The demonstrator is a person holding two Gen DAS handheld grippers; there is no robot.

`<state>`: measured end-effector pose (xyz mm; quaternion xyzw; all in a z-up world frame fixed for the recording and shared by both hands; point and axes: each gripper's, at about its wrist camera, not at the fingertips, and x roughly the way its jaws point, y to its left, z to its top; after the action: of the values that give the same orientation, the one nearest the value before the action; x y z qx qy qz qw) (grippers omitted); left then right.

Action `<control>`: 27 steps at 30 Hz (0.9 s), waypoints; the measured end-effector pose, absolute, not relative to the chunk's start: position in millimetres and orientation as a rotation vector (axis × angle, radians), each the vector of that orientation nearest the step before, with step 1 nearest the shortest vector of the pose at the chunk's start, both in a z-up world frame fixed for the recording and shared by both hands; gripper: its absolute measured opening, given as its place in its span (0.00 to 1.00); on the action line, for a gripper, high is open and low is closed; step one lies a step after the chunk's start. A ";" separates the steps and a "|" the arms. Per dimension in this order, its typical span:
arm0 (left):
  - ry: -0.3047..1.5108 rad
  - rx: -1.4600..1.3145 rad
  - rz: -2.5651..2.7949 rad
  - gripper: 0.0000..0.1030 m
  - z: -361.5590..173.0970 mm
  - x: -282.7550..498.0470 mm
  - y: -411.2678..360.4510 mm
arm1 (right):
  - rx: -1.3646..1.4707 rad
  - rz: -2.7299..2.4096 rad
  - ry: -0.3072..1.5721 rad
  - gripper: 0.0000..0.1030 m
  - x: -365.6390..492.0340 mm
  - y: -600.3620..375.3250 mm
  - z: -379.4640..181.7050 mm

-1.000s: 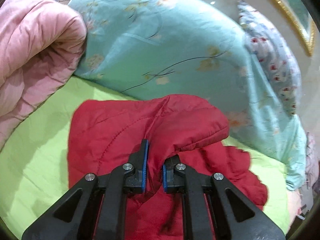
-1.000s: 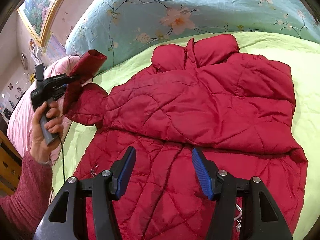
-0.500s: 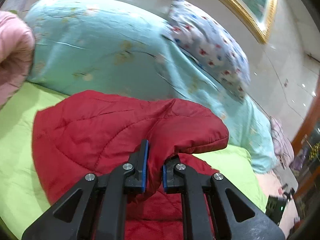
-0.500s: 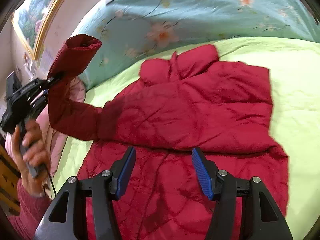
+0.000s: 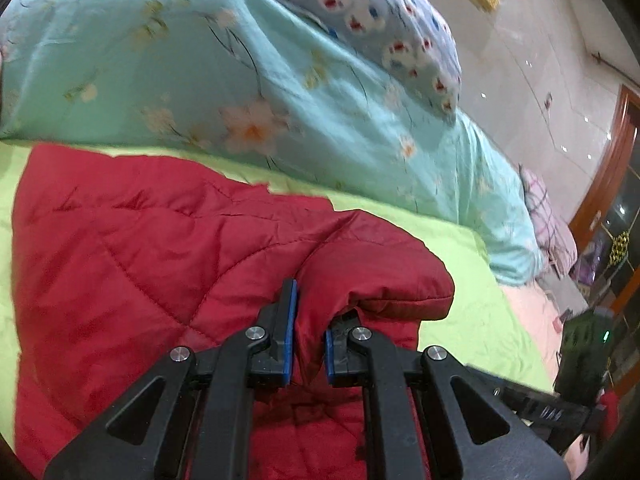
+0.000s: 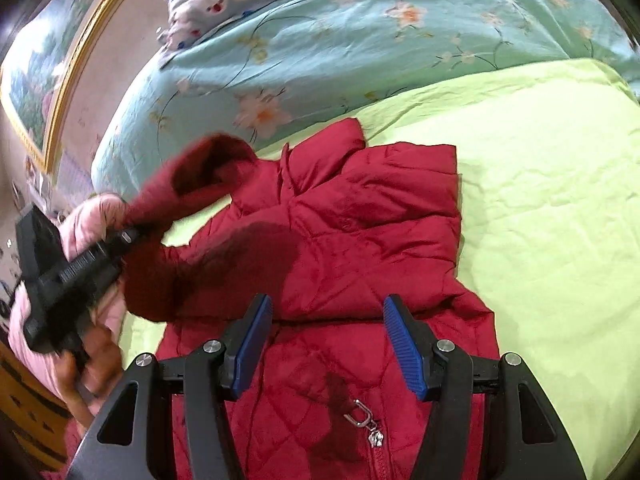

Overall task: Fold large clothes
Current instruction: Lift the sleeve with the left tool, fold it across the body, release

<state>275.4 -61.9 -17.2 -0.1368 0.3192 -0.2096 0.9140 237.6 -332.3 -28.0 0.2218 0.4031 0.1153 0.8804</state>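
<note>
A red quilted jacket [image 6: 360, 240] lies spread on a lime-green bed sheet [image 6: 540, 208], its collar toward the pillows and its zipper pull [image 6: 366, 420] near my right gripper. My left gripper [image 5: 308, 320] is shut on the jacket's sleeve cuff [image 5: 380, 280] and holds it lifted over the jacket body [image 5: 120, 248]. In the right wrist view the left gripper [image 6: 132, 234] carries the sleeve [image 6: 208, 168] above the jacket's left side. My right gripper [image 6: 326, 320] is open and empty, low over the jacket's lower front.
A turquoise floral duvet [image 5: 200, 80] and a blue patterned pillow [image 5: 380, 20] are piled at the head of the bed. A pink quilt [image 6: 88, 216] lies at the left. A gold-framed picture [image 6: 52, 64] hangs on the wall. A wooden door frame [image 5: 600, 184] stands at the right.
My left gripper has swung the held sleeve up and rightward over the jacket body. My right gripper stays open and has barely moved.
</note>
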 end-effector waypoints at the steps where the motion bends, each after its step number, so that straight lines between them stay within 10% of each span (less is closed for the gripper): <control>1: 0.672 -0.278 -0.439 0.08 -23.4 277.0 -68.7 | 0.469 0.240 0.840 0.59 239.0 -334.6 -28.4; 17: 0.776 -0.273 -0.469 0.08 -80.8 281.7 -106.3 | 0.690 0.345 0.894 0.59 301.3 -345.4 -65.1; 20: 0.781 -0.240 -0.463 0.08 -84.5 281.3 -110.4 | 0.712 0.359 0.904 0.45 309.3 -342.1 -72.9; 22: 0.789 -0.228 -0.459 0.08 -86.2 282.2 -111.3 | 0.720 0.386 0.912 0.17 313.5 -337.3 -75.7; 27: 0.821 -0.192 -0.481 0.14 -86.3 281.0 -107.6 | 0.678 0.383 0.909 0.03 315.4 -332.5 -71.9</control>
<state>281.0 -107.6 -86.3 -0.0922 0.3944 -0.2313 0.8845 315.4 -332.5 -71.9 0.3190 0.4277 0.1805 0.8263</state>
